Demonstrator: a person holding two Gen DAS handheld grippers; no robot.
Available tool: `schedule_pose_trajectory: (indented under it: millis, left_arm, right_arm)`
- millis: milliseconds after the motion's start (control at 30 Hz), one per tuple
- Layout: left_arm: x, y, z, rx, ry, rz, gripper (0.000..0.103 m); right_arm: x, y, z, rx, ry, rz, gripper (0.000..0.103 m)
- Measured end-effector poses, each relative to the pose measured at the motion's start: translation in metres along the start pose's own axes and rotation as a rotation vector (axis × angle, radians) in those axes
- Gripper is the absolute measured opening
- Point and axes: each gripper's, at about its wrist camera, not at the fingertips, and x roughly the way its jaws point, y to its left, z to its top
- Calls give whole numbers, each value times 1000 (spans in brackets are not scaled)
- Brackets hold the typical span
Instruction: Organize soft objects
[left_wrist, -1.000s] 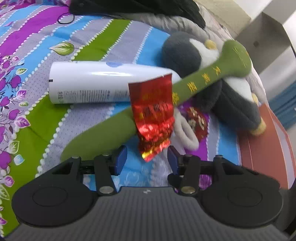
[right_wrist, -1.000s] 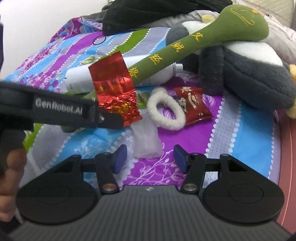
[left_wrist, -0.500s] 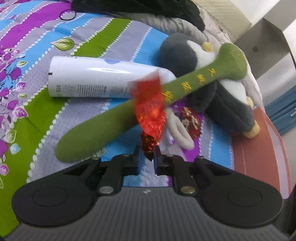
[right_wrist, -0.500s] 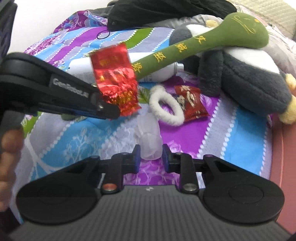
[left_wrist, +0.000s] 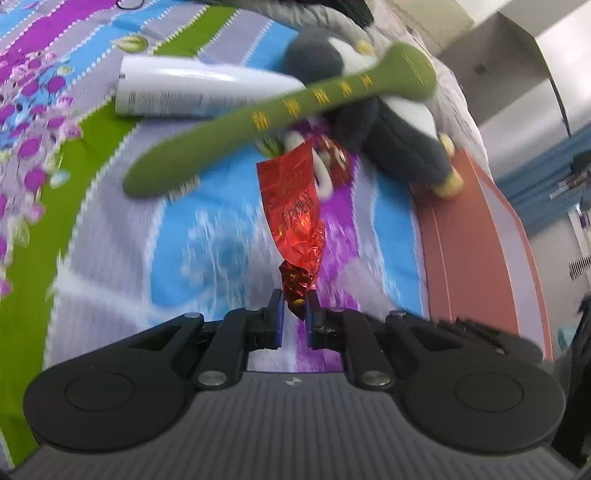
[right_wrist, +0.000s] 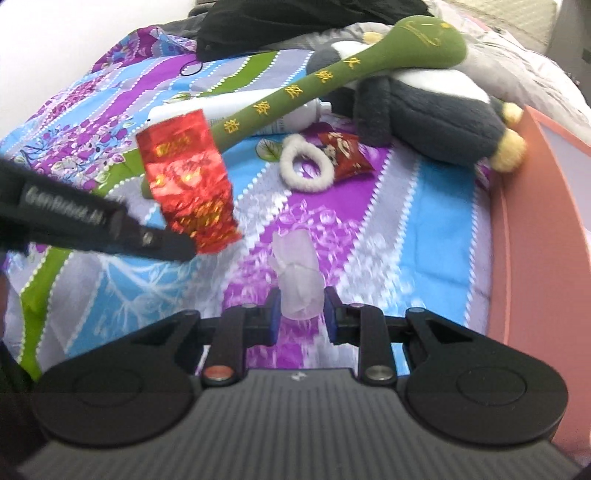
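Note:
My left gripper (left_wrist: 294, 301) is shut on the crumpled lower end of a red foil packet (left_wrist: 291, 206), which hangs above the bedspread; the same packet (right_wrist: 186, 177) shows at the left of the right wrist view. My right gripper (right_wrist: 300, 306) is shut on a small translucent white soft piece (right_wrist: 297, 280). Further back lie a long green plush stick (right_wrist: 332, 77) with yellow characters, a grey and white plush penguin (right_wrist: 436, 110), a white fluffy ring (right_wrist: 304, 168) and a small red pouch (right_wrist: 345, 155).
A white spray can (left_wrist: 192, 90) lies under the green stick. A dark garment (right_wrist: 295, 22) is heaped at the back of the colourful bedspread (right_wrist: 424, 229). An orange-pink bed edge (right_wrist: 539, 258) runs along the right side.
Both grippers have shut, the left on the red packet and the right on the translucent piece. Both then drew back toward the near side of the bed, carrying them.

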Motion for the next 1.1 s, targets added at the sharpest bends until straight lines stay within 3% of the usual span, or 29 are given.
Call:
schedule_pose_trajectory:
  millis: [233,467,667,767,867,933,1000,1100]
  left_arm:
    - [-26,-2,-53,2,99,-74,14]
    - [-34,-1,-82,70,147,-29,14]
    - [-38,26,-75,-37,133,59,16]
    - [-48,36,-75,-82,117,108,24]
    - [-63,36,-79,-95,59,134,44]
    - [-70,33,-81,-96,28,137,47]
    - [-73,29,-82,-104,6,145,55]
    - [-70,21,-82,-116,-15,156,57]
  right_arm:
    - [-33,4,-25,44,-10,-41,27]
    - [-46,11,-52,91,2,-54,28]
    - [-32,14,-69,129,37,-63,35]
    - [-32,15,-74,148,47,-48,38]
    - [-33,15,-77,155,42,-45,38]
    - [-33,13,-78,163,32,-43,39]
    - [-33,12,-78,167,21,-44,49]
    - [-35,11,-78,156,5,-35,51]
